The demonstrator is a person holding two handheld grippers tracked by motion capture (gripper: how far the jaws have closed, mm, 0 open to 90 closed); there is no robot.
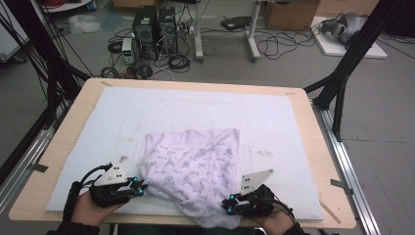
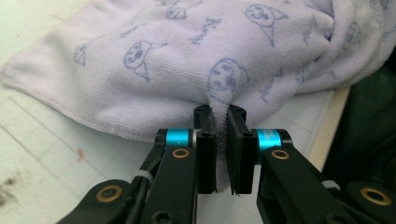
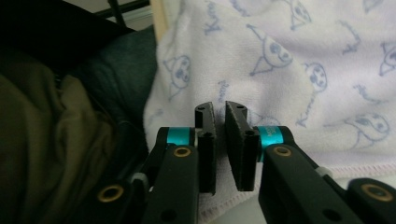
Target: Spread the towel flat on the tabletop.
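Both grippers, left (image 1: 139, 188) and right (image 1: 228, 205), pinch the towel (image 1: 193, 166) at the desk's near edge, jaws nearly closed on thin hems, so, in my judgement, an uneven pull could slip the cloth free or bunch it.

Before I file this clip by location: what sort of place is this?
Probably a lab or workshop set up for recording, not a home: computer towers and loose cables sit on the floor, and black frame struts flank the table.
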